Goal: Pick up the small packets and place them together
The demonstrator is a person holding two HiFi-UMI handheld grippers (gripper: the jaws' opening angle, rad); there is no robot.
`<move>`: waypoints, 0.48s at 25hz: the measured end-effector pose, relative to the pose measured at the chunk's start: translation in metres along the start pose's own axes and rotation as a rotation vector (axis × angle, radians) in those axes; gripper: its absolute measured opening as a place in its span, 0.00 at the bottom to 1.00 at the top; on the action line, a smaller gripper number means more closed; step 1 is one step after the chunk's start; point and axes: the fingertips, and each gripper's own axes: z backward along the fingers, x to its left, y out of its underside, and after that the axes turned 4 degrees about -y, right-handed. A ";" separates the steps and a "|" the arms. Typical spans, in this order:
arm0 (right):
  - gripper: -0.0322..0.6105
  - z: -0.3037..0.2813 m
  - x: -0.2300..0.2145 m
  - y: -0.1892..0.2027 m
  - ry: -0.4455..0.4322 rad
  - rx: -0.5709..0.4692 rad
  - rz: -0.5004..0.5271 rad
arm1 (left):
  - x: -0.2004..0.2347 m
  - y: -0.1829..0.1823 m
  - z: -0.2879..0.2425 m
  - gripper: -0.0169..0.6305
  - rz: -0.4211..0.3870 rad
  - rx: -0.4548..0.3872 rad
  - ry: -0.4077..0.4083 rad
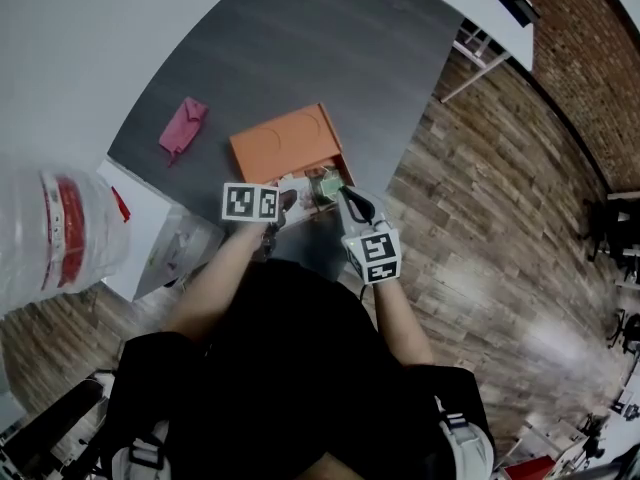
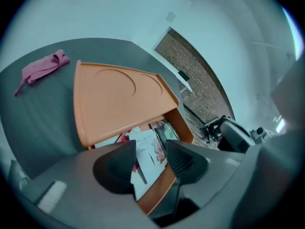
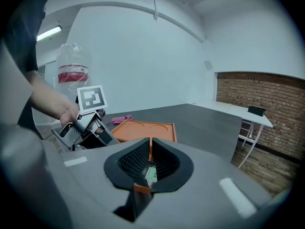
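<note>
Left gripper (image 2: 150, 146) hangs, fingers wide, above overlapping small packets (image 2: 145, 168) in the end compartment of 1 orange tray (image 2: 114, 104), too jumbled to count. Right gripper (image 3: 148, 149) pinches 1 green packet (image 3: 151, 174), mostly hidden. 1 pink cloth (image 2: 42, 68) lies apart.

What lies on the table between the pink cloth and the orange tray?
Nothing: in the left gripper view, that stretch of grey table between pink cloth and orange tray is bare.
</note>
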 end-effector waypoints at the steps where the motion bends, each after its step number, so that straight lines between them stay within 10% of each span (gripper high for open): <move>1: 0.08 0.000 -0.001 0.000 0.000 -0.002 -0.003 | -0.002 0.000 -0.001 0.33 -0.019 0.015 -0.008; 7: 0.07 0.000 -0.003 -0.001 -0.007 -0.014 -0.018 | 0.007 -0.001 -0.008 0.30 0.125 0.022 -0.072; 12: 0.06 0.000 0.000 -0.004 -0.031 -0.037 -0.038 | 0.016 0.001 -0.014 0.31 0.042 0.044 -0.210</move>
